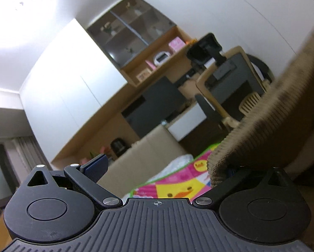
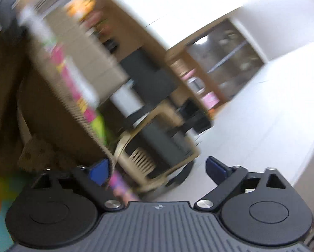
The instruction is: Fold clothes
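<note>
A brown ribbed knit garment [image 1: 268,124] hangs at the right of the left wrist view and drapes over my left gripper's right finger. My left gripper [image 1: 163,166] is open; its blue left fingertip [image 1: 97,166] is bare. The same brown garment [image 2: 41,105] fills the left of the blurred right wrist view, its ribbed edge running down beside my right gripper's left finger. My right gripper [image 2: 157,168] is open, with nothing between its blue pads [image 2: 215,168].
A colourful play mat [image 1: 178,187] lies below. Beyond are a beige sofa back [image 1: 148,153], an office chair [image 1: 230,84] and wooden shelving with cabinets [image 1: 140,37] against white walls. The right wrist view is tilted and motion-blurred.
</note>
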